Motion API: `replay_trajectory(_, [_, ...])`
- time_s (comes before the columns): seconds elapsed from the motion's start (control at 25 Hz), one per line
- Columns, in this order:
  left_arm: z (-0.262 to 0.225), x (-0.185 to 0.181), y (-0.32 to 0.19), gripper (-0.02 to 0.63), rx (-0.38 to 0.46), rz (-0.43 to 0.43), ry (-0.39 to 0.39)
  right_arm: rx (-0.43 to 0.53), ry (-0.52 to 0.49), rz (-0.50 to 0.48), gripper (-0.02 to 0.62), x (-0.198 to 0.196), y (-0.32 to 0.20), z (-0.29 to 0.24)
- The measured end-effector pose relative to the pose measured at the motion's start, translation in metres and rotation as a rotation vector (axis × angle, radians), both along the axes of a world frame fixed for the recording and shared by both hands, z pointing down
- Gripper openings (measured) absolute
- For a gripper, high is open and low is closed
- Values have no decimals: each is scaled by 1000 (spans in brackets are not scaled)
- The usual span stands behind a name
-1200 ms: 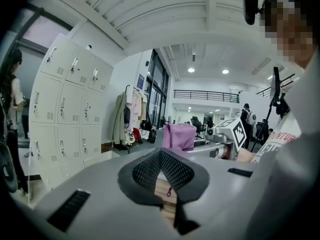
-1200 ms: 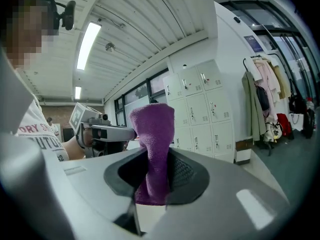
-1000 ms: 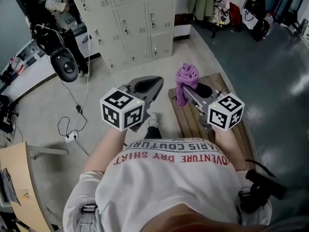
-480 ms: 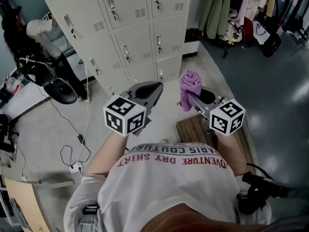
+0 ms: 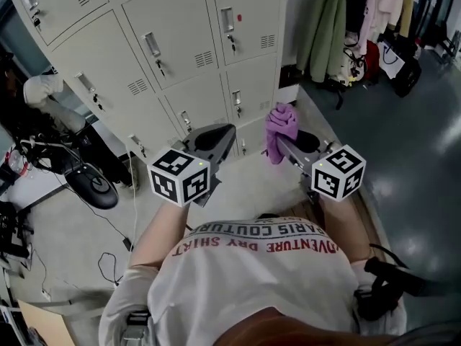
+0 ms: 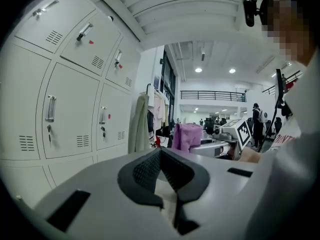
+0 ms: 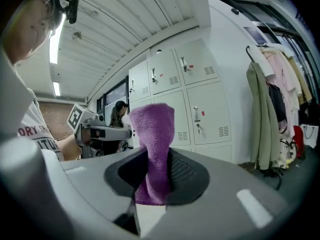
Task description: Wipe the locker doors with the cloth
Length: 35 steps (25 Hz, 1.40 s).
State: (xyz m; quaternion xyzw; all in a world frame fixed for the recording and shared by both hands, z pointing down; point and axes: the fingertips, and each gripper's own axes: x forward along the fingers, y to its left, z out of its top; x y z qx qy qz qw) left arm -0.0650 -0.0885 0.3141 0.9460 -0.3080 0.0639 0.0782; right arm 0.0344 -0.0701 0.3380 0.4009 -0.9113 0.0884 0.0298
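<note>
a: where's the cloth [image 7: 155,134] relative to the lockers [image 5: 194,71]?

b: it's in front of them, facing the lower doors toward the lockers' right end. the right gripper [image 5: 282,143] is clenched on it. in the right gripper view the purple cloth fills the gap between the two dark pads [image 7: 185,171], pinched near its bottom end.

a: which way is it pointing?

b: long axis is upright. it's bunched into a narrow roll that rises out of the jaws, free end at the top. in the head view that top end [image 5: 281,117] shows against the bottom locker doors, with a bit of cloth drooping below the grip. the right gripper view has the doors sitting behind the cloth, not touching it.

a: and the other one?

b: the left gripper [image 5: 215,135] is also in front of the lockers, level with the right one but further toward their middle. the two are side by side and apart, both aimed at the doors. its jaws are released: in the left gripper view the pads [image 6: 145,171] stand apart with only pale floor showing between them, nothing held.

a: anything else around the lockers?

b: jackets [image 5: 324,20] hang on a rack just past their right end. off their left end there's a person [image 5: 43,89] and a black chair [image 5: 90,182].
</note>
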Motion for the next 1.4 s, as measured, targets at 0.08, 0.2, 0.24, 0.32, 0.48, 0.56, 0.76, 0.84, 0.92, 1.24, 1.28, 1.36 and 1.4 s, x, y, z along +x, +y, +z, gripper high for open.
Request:
replay_trajectory(0.08, [-2,1,-19,0,13,-9,0,18,-5,-9,84,-1,-23,-7])
replay_trajectory(0.2, [-7,-6,-58,0,16,-40,9,42,-7,-23,84,-5,-67,-20])
replay_trajectory(0.24, [-9,-8,-72,0,12,-52,16,46,-5,-27,84,-6,-82,-23])
replay_trajectory(0.32, [-11,-11,-99,0,1,-73,35,48,2,-35,84,-5,-111,-26])
replay_trajectory(0.48, [-11,-5,-153,0,5,-99,34,48,9,-53,84,0,-168,-24])
replay_trajectory(0.56, [-8,4,-175,0,10,-104,35,44,14,-64,84,5,-191,-18])
replay_trajectory(0.76, [-1,25,-222,0,12,-114,30,29,19,-103,84,20,-239,-7])
replay_trajectory(0.84, [-4,28,-239,0,18,-129,45,31,23,-129,84,21,-255,-6])
replay_trajectory(0.92, [-4,30,-253,0,25,-149,60,28,31,-146,84,23,-271,-2])
replay_trajectory(1.24, [12,26,-285,0,-12,-170,56,10,-20,-139,84,24,-317,5])
replay_trajectory(1.28, [11,26,-288,0,-9,-169,56,18,-31,-151,84,23,-320,2])
replay_trajectory(1.36, [9,28,-296,0,-1,-164,49,31,-51,-168,84,22,-325,-7])
replay_trajectory(1.4, [7,29,-299,0,2,-160,48,39,-54,-169,84,22,-329,-11])
